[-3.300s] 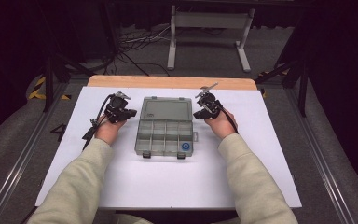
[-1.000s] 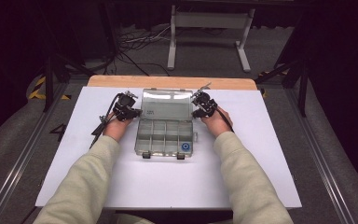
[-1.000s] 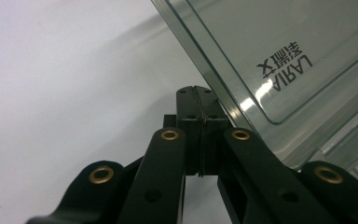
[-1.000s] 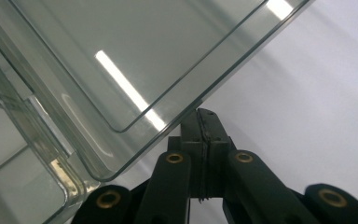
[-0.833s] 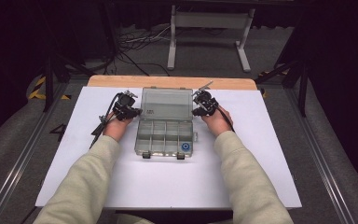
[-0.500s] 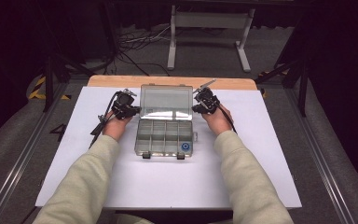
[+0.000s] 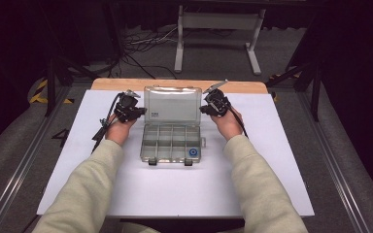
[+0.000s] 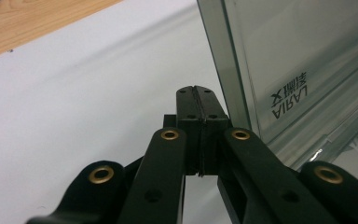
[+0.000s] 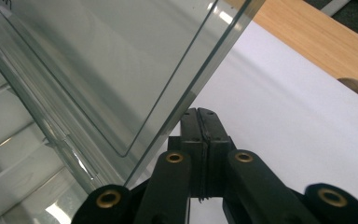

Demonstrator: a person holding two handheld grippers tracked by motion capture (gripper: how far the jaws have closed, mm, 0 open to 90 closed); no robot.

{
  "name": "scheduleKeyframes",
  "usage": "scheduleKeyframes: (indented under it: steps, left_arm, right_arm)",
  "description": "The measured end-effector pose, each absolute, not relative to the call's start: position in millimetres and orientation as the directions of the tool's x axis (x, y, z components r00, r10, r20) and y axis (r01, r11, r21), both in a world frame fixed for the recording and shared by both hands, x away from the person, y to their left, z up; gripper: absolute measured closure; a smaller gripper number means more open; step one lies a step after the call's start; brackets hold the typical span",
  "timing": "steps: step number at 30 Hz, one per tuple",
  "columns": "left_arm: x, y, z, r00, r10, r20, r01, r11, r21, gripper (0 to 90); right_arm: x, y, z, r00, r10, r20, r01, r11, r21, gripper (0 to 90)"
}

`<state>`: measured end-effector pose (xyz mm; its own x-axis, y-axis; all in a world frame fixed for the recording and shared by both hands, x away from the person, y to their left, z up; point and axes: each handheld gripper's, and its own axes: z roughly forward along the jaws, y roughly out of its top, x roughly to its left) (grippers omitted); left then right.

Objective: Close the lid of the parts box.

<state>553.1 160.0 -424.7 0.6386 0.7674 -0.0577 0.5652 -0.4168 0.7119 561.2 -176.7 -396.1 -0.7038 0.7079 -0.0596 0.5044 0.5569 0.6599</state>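
A clear plastic box sits in the middle of the white desk. Its lid is up and stands at the far side of the box. The tray part lies flat, nearer the person, and it is split into many small bins. One bin at the near right holds a small blue round thing. Two dark latches stick out at the near edge of the tray.

The left gripper is just beside the left edge of the lid. Its fingers are pressed together with nothing between them. In the left gripper view the closed fingers sit right next to the edge of the lid, so close that I cannot tell if they touch it. A small label with letters shows through the clear plastic.

The right gripper is just beside the right edge of the lid. Its fingers are together too, and hold nothing. In the right gripper view the closed fingers sit right under the slanted edge of the lid, and the bins of the tray show through at the left.

A strip of bare wood runs along the far edge of the desk. The person's sleeves are pale, and both hands rest on the desk on either side of the box.
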Motion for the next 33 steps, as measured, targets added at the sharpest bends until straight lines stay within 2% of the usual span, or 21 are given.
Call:
scheduleKeyframes:
  steps: [33]
  left_arm:
    - [530.9, 175.0, -396.0, 0.704, 0.709, -0.045, 0.463, -0.410, 0.786, 89.5]
  right_arm:
    - [534.2, -184.2, -363.6, -0.748, 0.661, -0.062, 0.417, 0.541, 0.730, 90.0]
